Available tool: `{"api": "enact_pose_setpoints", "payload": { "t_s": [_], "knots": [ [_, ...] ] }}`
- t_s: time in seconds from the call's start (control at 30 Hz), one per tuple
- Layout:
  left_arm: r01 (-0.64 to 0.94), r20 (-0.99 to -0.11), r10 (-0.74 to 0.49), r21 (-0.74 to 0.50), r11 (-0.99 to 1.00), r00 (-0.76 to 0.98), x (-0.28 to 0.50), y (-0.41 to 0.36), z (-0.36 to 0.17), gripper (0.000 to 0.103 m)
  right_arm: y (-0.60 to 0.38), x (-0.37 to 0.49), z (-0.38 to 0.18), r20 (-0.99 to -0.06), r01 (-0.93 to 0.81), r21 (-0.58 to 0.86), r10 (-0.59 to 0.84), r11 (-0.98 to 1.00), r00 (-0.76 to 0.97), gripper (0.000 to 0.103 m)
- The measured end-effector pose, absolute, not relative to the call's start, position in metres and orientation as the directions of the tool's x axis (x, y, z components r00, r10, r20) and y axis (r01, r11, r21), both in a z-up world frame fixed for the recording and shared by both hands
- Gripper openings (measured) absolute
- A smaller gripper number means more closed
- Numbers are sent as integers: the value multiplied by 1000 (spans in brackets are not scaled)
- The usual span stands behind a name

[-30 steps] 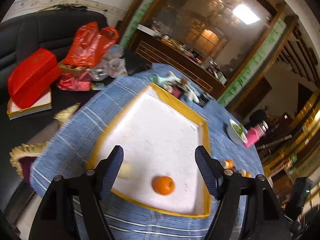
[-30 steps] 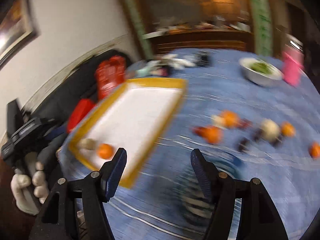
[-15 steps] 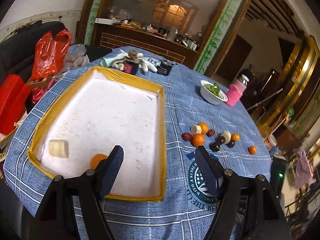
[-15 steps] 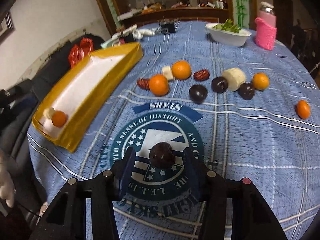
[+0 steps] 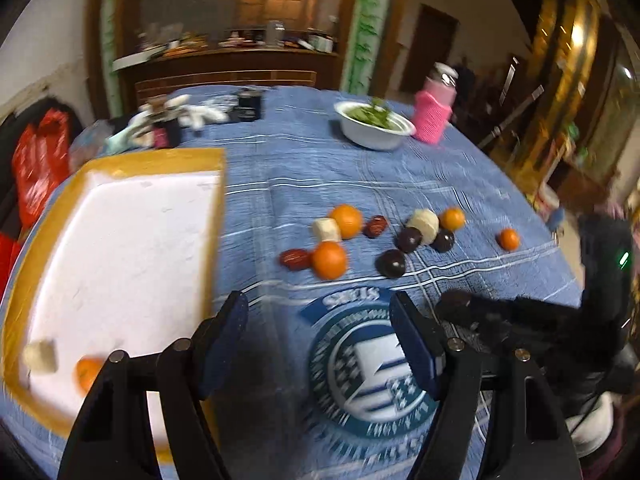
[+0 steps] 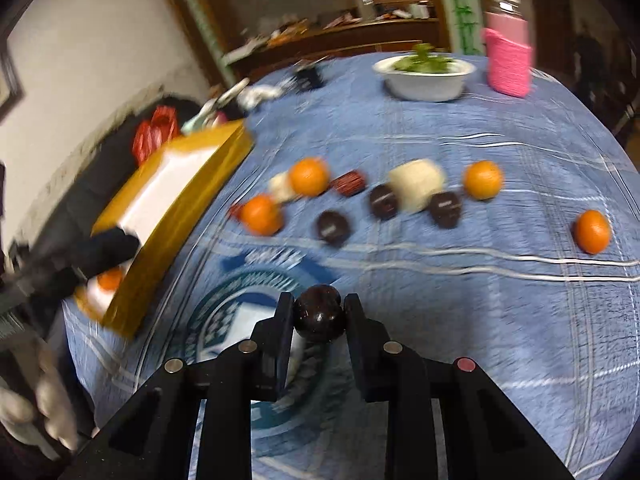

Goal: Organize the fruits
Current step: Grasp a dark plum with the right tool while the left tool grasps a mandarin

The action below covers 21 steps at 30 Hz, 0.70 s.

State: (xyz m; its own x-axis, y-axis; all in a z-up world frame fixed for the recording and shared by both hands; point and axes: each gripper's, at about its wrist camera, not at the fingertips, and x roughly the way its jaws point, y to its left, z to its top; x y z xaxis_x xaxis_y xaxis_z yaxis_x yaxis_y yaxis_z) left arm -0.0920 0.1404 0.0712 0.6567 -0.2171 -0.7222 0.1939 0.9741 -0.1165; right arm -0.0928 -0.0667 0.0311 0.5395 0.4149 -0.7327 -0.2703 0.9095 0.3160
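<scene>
The right gripper (image 6: 319, 314) is clamped on a dark round fruit (image 6: 319, 312), both pads pressing its sides, over the round printed emblem (image 5: 376, 364) on the blue checked tablecloth (image 5: 400, 168). The left gripper (image 5: 320, 338) carries nothing; its jaws stand moderately apart and are closing, with only tablecloth and the emblem's left edge between them. To the left lies the white tray with a yellow rim (image 5: 218, 200); in its near left corner sit a pale fruit chunk (image 5: 40, 356) and a small orange (image 5: 88, 372), just beside each other. The remaining loose fruit lies in a cluster beyond the emblem, right of the tray: two oranges (image 5: 330, 260), two red dates (image 5: 295, 259), two pale chunks (image 5: 423, 222), three dark round fruits (image 5: 391, 263) and a smaller orange (image 5: 452, 219). A lone orange (image 5: 509, 239) lies apart at the right. On the far side of the table stand a white bowl of greens (image 5: 374, 124) and, just to its right, a pink-sleeved jar (image 5: 434, 114). Blurred clutter occupies the far left edge. In the right wrist view a gloved hand (image 6: 44, 412) shows at the lower left. Both views carry motion blur.
</scene>
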Motion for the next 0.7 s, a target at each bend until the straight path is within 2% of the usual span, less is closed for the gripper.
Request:
{"api": "enact_pose_setpoints", "payload": {
  "t_s": [0.07, 0.1, 0.2, 0.37, 0.4, 0.43, 0.5, 0.6, 0.7],
  "knots": [
    [208, -736, -187, -64, 976, 651, -77, 124, 63, 58, -86, -87, 27, -707, -237, 400, 462, 886, 536, 28],
    [213, -743, -179, -50, 976, 645, -68, 118, 59, 57, -95, -84, 24, -685, -227, 460, 505, 859, 525, 28],
    [213, -760, -149, -14, 977, 633, -44, 108, 47, 57, -103, -82, 25, -647, -229, 517, 552, 825, 526, 28],
    [217, -781, -124, 15, 976, 613, -21, 103, 33, 55, -94, -78, 25, -639, -254, 532, 580, 808, 506, 28],
    [225, -783, -120, 26, 974, 610, -20, 101, 29, 46, -93, -78, 25, -638, -258, 534, 584, 805, 501, 28],
    [232, -782, -103, 54, 971, 615, -21, 98, 26, 44, -92, -76, 25, -639, -258, 536, 586, 804, 499, 29],
    [247, -775, -79, 101, 964, 627, -23, 93, 24, 29, -93, -76, 24, -638, -256, 541, 589, 801, 496, 29],
    [255, -766, -63, 135, 957, 639, -27, 89, 22, 29, -93, -77, 22, -639, -254, 541, 589, 802, 495, 29],
    [241, -767, -82, 97, 966, 636, -29, 95, 25, 28, -94, -76, 22, -643, -257, 531, 581, 808, 498, 29]
  ]
}}
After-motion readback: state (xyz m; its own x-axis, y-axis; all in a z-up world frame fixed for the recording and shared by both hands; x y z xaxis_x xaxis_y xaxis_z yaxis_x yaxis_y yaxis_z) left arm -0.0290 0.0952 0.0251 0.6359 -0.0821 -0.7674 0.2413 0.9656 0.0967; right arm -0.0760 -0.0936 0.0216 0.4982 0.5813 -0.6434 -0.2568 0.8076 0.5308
